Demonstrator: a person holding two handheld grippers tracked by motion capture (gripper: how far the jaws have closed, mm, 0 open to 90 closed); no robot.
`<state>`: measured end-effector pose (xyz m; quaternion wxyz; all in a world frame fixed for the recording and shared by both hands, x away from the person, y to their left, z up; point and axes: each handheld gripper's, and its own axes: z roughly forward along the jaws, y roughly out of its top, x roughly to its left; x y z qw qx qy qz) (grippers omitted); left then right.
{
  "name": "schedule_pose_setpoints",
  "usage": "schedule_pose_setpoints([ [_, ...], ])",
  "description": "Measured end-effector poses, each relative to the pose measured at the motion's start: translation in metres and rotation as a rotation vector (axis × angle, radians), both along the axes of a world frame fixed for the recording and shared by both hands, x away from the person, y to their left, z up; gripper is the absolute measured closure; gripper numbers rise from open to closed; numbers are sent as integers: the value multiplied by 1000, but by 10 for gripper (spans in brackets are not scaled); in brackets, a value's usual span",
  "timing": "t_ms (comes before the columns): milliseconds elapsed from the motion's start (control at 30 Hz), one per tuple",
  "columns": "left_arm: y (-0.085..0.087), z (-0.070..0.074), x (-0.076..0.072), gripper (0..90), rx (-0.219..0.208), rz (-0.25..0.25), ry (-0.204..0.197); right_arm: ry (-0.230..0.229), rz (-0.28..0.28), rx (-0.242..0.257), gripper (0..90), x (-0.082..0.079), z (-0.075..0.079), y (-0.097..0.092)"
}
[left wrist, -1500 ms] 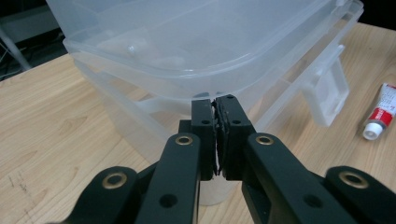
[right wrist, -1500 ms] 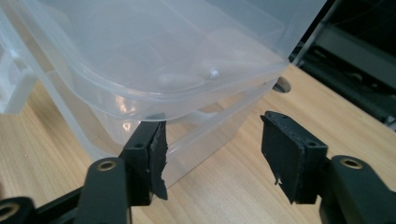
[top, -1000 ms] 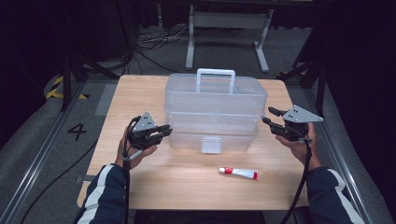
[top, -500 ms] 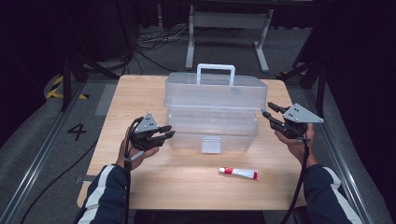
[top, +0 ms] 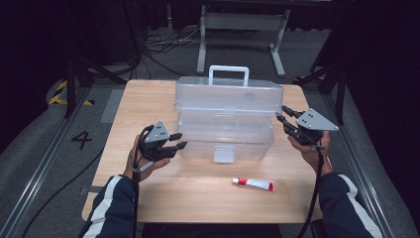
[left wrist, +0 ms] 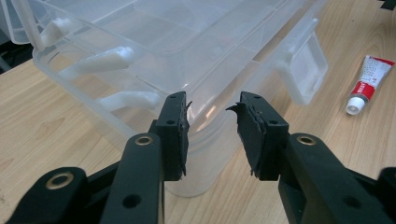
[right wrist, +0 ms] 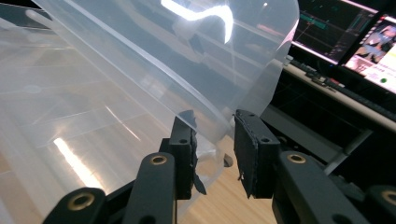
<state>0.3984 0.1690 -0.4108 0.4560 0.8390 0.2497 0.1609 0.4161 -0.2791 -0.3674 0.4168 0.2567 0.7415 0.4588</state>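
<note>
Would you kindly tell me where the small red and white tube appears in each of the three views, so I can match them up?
High view: the tube lies on the table, near the front edge, right of centre, in front of the clear plastic box.
Left gripper view: the tube is at the right edge, beyond the box's latch.
Right gripper view: not in it.
Shared landmark: the clear plastic box.

Dark room. Pale wooden counter (top: 148, 106) on grey floor (top: 39, 148); painted number 4 (top: 81, 139), yellow-black hazard tape (top: 62, 92), tangled cables (top: 163, 42), grey metal stand (top: 242, 22) behind. Lit monitors (right wrist: 355, 35) off to one side.
</note>
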Motion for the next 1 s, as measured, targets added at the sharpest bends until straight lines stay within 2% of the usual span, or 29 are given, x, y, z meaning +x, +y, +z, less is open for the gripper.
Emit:
schedule_pose_setpoints([
  [200, 0, 0, 0, 620, -6, 1, -5, -9, -22, 17, 720, 3, 4, 2],
  [367, -3, -2, -1, 623, 8, 0, -11, -17, -37, 34, 748, 7, 10, 1],
  [667, -7, -2, 0, 610, 20, -5, -12, -40, -76, 10, 769, 10, 17, 7],
  [1000, -22, -1, 1, 609, 46, -55, -11, -61, -106, 7, 786, 17, 26, 12],
])
